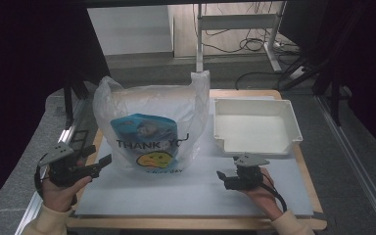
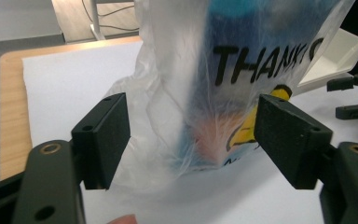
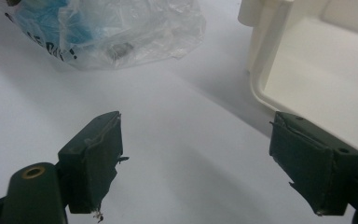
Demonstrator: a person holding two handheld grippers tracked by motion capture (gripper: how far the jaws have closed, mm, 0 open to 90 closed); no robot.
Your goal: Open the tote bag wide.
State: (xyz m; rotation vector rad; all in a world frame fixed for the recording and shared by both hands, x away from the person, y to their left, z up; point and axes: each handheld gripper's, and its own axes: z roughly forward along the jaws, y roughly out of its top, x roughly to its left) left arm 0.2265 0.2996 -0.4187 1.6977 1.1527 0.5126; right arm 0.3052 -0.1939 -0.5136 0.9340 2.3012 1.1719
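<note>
Nearest to us, our left gripper [image 1: 85,169] sits at the left edge of the white surface [image 1: 176,196], its jaws spread wide and empty. In the left gripper view they frame the lower corner of the plastic bag [image 2: 223,93], one jaw on each side and neither touching the film. Our right gripper [image 1: 230,178] rests low on the surface at the right, jaws also wide apart and holding nothing. Its own view looks across bare white sheet toward the bag's crumpled bottom edge [image 3: 121,37] and the near corner of the tray [image 3: 279,79].

Farther in, the bag [image 1: 149,127] stands upright near the middle of the surface, printed with a thank-you slogan and a yellow smiley, and a blue packet [image 1: 142,129] shows through the film. Just to its right, apart from it, the white tray [image 1: 257,129] lies empty.

We judge that we are at the approach: the bag is not yet gripped. The next move calls for the left jaws to ease forward and close on the film, catching plastic only, while the right gripper comes across to the other side or a handle so the bag opens without toppling.
</note>
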